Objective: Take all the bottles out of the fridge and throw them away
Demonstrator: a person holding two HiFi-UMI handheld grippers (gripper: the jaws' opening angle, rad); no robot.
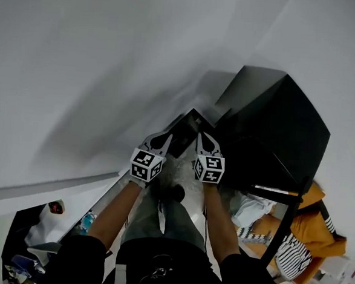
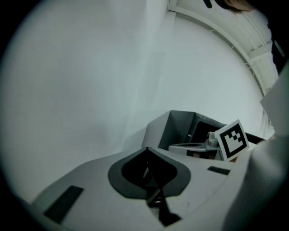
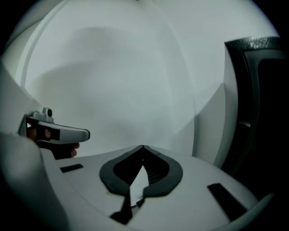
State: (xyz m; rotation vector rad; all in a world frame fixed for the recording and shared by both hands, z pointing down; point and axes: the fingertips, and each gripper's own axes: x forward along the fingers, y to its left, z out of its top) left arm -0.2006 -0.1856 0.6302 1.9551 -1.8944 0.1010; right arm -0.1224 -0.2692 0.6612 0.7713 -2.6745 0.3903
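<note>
The fingers of your left gripper meet tip to tip with nothing between them. Your right gripper is closed the same way and is also empty. Both are raised side by side in front of the white wall. The black fridge stands just ahead and to the right of them, closer to your right gripper. No bottles show in any view, either held, on the floor, or inside anything. The fridge is the only container you can make out, and its inside is hidden from every camera, so you cannot tell what it holds. No bin can be picked out either. As far as can be judged, you are between carries or have not yet begun, and reaching into the fridge looks like your next job.
</note>
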